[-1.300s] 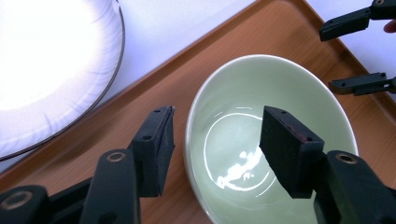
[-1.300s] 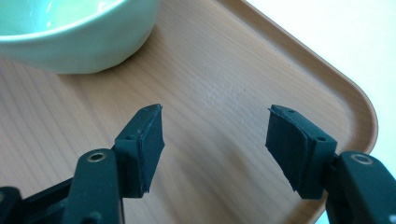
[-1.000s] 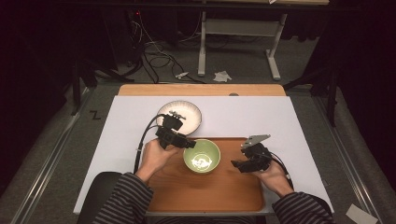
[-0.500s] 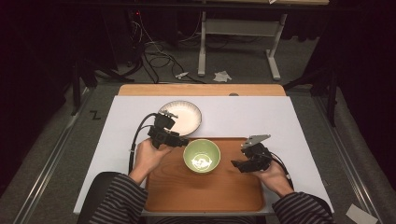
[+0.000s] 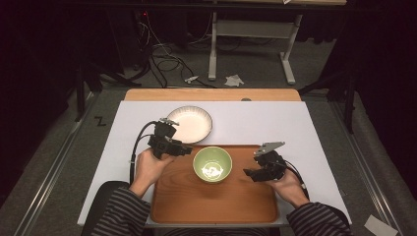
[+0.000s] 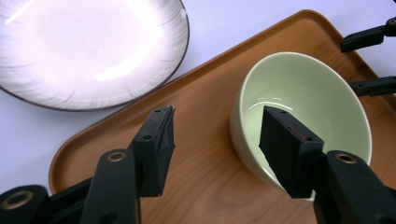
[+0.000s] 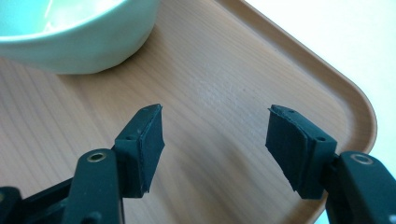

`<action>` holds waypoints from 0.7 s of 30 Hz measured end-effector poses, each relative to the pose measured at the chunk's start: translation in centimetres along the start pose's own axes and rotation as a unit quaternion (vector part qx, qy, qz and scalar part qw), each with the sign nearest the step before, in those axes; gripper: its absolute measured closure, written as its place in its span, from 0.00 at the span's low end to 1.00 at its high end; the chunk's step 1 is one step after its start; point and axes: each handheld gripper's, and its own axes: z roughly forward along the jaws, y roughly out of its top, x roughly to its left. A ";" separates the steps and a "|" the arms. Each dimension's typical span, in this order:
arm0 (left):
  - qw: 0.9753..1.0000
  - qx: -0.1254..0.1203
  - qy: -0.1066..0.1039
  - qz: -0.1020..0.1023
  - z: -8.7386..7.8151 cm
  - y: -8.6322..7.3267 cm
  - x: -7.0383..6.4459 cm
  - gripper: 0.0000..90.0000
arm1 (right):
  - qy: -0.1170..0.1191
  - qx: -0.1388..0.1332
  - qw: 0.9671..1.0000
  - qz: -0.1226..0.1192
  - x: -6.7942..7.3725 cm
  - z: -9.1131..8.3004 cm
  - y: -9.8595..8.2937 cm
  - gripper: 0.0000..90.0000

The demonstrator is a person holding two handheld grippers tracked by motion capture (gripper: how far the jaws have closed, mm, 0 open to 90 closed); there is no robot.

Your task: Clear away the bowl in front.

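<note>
Both tongs, left (image 6: 215, 140) and right (image 7: 215, 135), gape wide beside the green bowl (image 5: 212, 163), gripping nothing.

One green bowl (image 5: 212, 164), one white plate (image 5: 189, 124), one wooden tray (image 5: 216, 201), two tools.

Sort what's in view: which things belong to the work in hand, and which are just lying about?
In the job: green bowl, wooden tray, left hand-held gripper, right hand-held gripper.
Lying about: white plate, crumpled paper on the floor.
</note>
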 end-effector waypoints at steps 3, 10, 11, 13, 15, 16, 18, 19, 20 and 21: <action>1.000 0.004 0.003 -0.003 0.0 -0.3 0.2 0.50 | -0.001 0.000 1.000 -0.003 0.0 0.0 0.0 0.42; 1.000 0.006 0.005 -0.012 0.5 -0.8 0.6 0.50 | -0.001 0.000 1.000 -0.004 0.0 0.0 0.0 0.42; 1.000 0.008 0.006 -0.011 0.6 -0.9 0.7 0.50 | 0.000 -0.001 1.000 -0.003 -0.1 0.0 0.0 0.42; 1.000 0.009 0.007 -0.012 0.8 -1.1 0.7 0.50 | 0.001 -0.001 1.000 -0.001 0.0 0.0 0.0 0.42; 1.000 0.009 0.010 -0.015 1.0 -1.2 0.8 0.50 | 0.001 -0.002 1.000 -0.002 -0.1 0.0 0.0 0.42; 1.000 0.011 0.010 -0.015 1.1 -1.3 0.8 0.50 | 0.001 -0.002 1.000 -0.002 -0.1 0.0 0.0 0.42; 1.000 0.012 0.012 -0.017 1.3 -1.4 0.9 0.50 | 0.001 -0.001 1.000 -0.001 0.0 0.0 0.0 0.42; 1.000 0.012 0.013 -0.017 1.4 -1.4 0.9 0.50 | 0.001 -0.001 1.000 0.000 0.0 0.0 0.0 0.42; 1.000 0.012 0.015 -0.018 1.5 -1.5 0.9 0.50 | 0.001 -0.001 1.000 -0.001 0.0 0.0 0.0 0.42; 1.000 0.013 0.015 -0.019 1.6 -1.5 1.0 0.50 | 0.001 -0.002 1.000 -0.001 0.0 0.0 0.0 0.42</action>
